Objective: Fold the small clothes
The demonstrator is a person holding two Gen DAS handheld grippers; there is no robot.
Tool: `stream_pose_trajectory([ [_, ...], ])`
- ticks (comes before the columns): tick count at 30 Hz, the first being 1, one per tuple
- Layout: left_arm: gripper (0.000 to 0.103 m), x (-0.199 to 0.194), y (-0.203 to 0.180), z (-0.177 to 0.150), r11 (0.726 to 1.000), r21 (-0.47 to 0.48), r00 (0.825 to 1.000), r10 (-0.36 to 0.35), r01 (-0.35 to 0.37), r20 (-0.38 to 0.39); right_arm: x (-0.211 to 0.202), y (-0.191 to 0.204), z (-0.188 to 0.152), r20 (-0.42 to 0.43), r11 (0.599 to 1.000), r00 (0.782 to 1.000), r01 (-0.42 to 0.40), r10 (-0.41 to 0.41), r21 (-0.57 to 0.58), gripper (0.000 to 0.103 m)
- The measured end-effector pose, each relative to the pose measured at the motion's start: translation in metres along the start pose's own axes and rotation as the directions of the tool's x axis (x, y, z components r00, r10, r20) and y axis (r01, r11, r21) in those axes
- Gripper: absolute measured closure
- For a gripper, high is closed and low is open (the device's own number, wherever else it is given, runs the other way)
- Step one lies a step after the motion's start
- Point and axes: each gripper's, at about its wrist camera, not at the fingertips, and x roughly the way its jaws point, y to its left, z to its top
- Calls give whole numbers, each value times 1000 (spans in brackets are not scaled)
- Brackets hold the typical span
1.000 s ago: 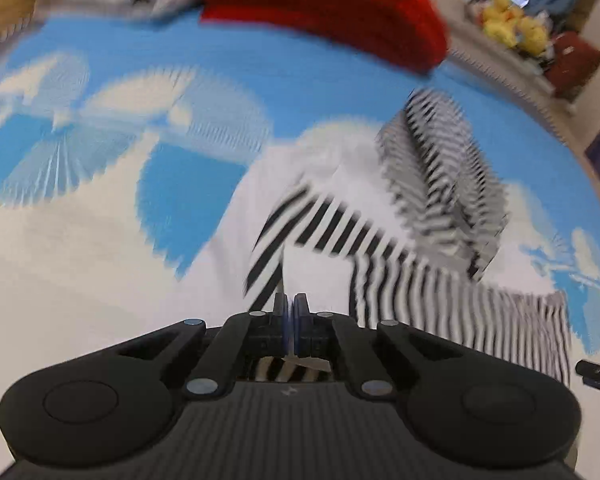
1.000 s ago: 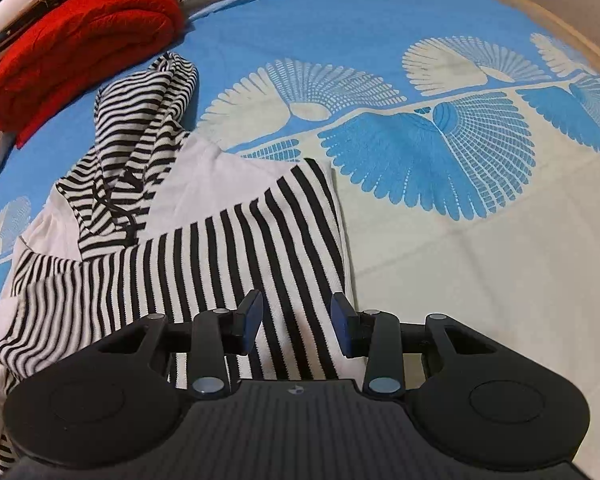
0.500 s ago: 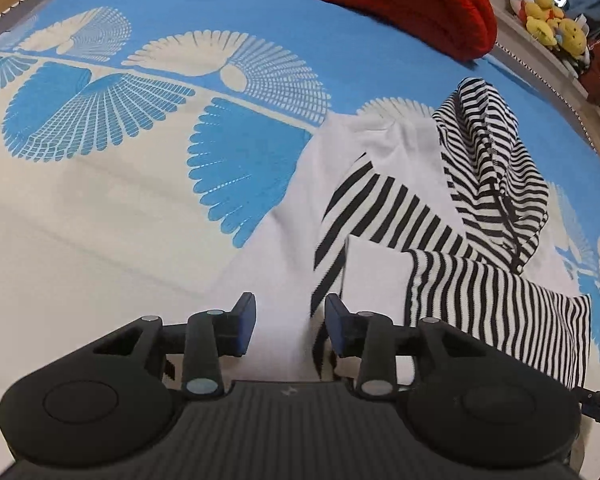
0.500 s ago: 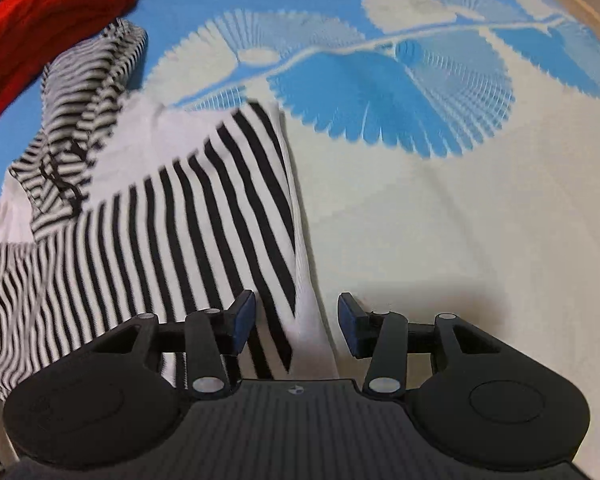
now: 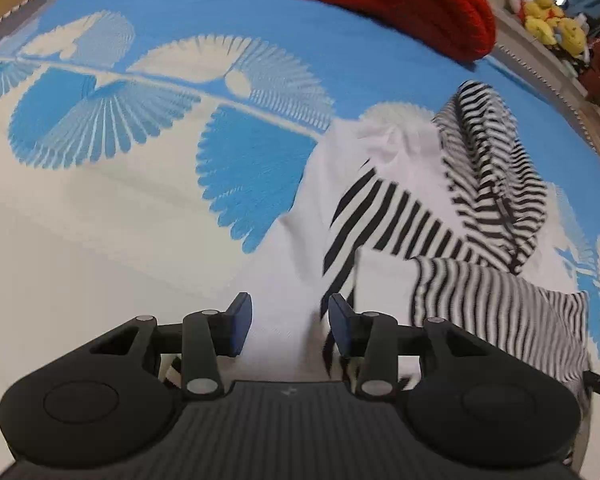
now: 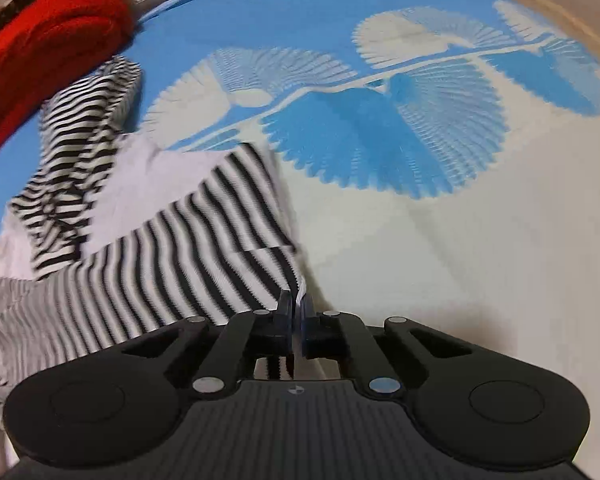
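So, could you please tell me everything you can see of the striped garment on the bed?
The striped garment is soft black-and-white knit with plain white panels and a striped hood. It lies partly folded and rumpled on the blue-and-cream bedspread. The right gripper pinches its near edge; the left gripper hangs above it, jaws opening.

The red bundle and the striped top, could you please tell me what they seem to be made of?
Red bundle: probably chunky wool or acrylic knit; matte, fuzzy, ribbed surface.
Striped top: likely thin cotton jersey; matte, drapes and creases softly, with plain white panels.
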Motion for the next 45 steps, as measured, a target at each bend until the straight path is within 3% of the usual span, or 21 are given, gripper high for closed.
stream_pose_trajectory([
  [2,56,-11,2,1,1000,2,1000,-5,5,13,-1,6,-1,-31,999,999,-29,28,-32,95],
  [5,56,-27,8,0,1000,-15,999,-25,26,22,-18,4,-5,-5,1000,1000,-18,18,-25,90],
  [8,56,-47,17,-13,999,-15,999,-30,31,29,-44,-11,-15,4,998,998,-62,62,20,82],
  [14,56,-84,40,-60,996,-37,995,-88,87,-53,-98,-39,-71,-41,996,995,-94,94,4,66],
  [18,56,-117,51,-104,997,28,995,-76,78,-64,-130,-60,-122,-71,994,993,-97,93,-54,56],
  [24,55,-107,85,-172,996,-85,978,-49,33,-201,-139,-81,-174,-147,997,987,-70,63,-39,51],
  [28,45,-103,86,-181,1000,-18,979,17,-21,-202,-126,-83,-195,-194,1000,981,-20,16,-22,51],
  [30,45,-98,89,-186,999,-30,976,20,-27,-219,-122,-80,-202,-198,1000,980,-1,-5,-30,51],
  [32,45,-93,92,-189,998,-50,974,20,-32,-225,-119,-79,-207,-191,999,981,20,-29,-47,51],
  [33,46,-91,92,-192,998,-54,973,24,-38,-230,-119,-78,-208,-190,999,982,16,-25,-51,58],
  [34,49,-88,90,-194,998,-53,971,29,-42,-238,-119,-78,-209,-188,999,982,6,-15,-49,77],
  [35,57,-85,88,-197,998,-45,968,33,-45,-248,-120,-77,-210,-190,999,982,-13,3,-49,87],
  [36,82,-82,83,-199,999,-25,966,29,-37,-257,-121,-77,-210,-184,998,983,-25,14,-59,98],
  [37,90,-83,78,-201,1000,-1,967,19,-20,-255,-125,-75,-209,-157,997,988,-16,3,-80,100],
  [40,94,-95,68,-203,999,42,977,20,-11,-212,-135,-78,-203,-119,997,993,-11,3,-73,101],
  [43,95,-115,56,-208,998,11,982,-63,66,-180,-150,-100,-185,-91,999,995,-27,31,45,101],
  [45,94,-127,41,-216,989,29,976,-138,145,-170,-164,-116,-173,-60,994,998,-27,33,104,101],
])
